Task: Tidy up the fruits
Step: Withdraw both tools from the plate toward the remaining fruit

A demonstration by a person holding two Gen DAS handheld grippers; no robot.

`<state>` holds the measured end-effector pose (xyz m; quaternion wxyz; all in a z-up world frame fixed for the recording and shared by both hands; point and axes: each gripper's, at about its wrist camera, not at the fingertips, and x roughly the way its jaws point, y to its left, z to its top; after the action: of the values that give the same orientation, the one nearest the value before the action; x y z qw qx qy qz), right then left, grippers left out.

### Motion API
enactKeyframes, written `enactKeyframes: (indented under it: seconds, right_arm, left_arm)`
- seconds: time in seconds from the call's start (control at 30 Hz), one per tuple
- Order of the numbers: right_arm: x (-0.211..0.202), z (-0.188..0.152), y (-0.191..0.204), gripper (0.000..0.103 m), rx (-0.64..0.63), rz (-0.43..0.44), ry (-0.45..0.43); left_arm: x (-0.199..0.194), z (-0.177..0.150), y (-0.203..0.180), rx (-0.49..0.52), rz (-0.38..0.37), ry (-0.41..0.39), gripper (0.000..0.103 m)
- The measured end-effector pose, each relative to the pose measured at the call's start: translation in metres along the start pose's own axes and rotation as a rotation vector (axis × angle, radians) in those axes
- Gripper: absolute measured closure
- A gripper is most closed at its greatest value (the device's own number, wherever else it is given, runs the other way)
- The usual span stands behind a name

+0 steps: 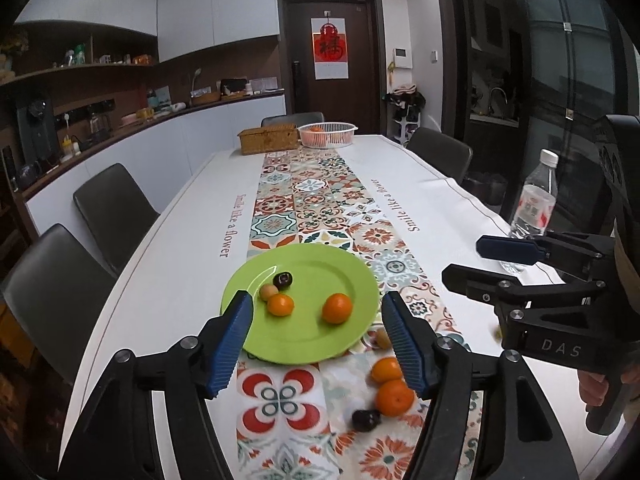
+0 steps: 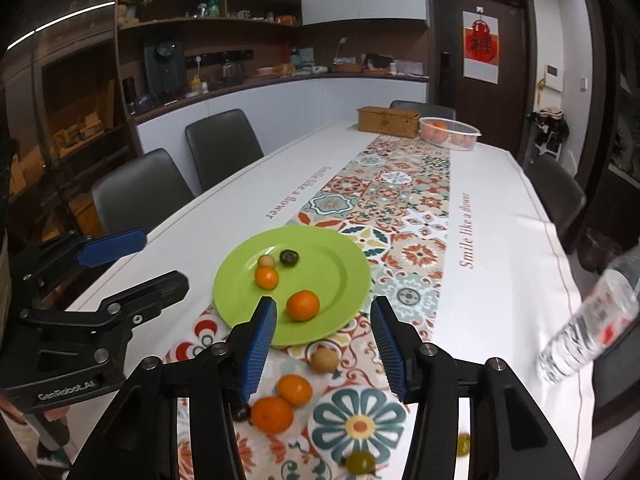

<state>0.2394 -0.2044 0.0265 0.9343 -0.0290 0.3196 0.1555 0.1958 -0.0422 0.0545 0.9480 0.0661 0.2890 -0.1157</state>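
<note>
Hovering above the worktop, the left gripper has its jaws parted and empty over the near rim of the green plate. On that plate lie a dark fruit, a small pale fruit and two oranges, one at left, one nearer the middle. Right of the plate, on the patterned runner, sit a pale fruit, two more oranges and a dark fruit; blurred greenish ones, perhaps grapes, lie nearest. The right gripper hangs with jaws apart, holding nothing. A water bottle stands farthest right.
</note>
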Motion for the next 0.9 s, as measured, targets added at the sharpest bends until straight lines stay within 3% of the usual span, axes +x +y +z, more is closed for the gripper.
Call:
enactKeyframes:
  seconds: [0.43, 0.9]
  right_arm:
    - [-0.038, -0.047, 0.0, 0.049, 0.041, -0.088, -0.025]
    - [-0.025, -0.093, -0.008, 0.049, 0.11, -0.114, 0.092]
  left_arm:
    - [-0.027, -0.041, -0.017, 0.01, 0.021, 0.007, 0.03]
    - [-0.006, -0.081, -0.022, 0.013, 0.0, 0.1, 0.03]
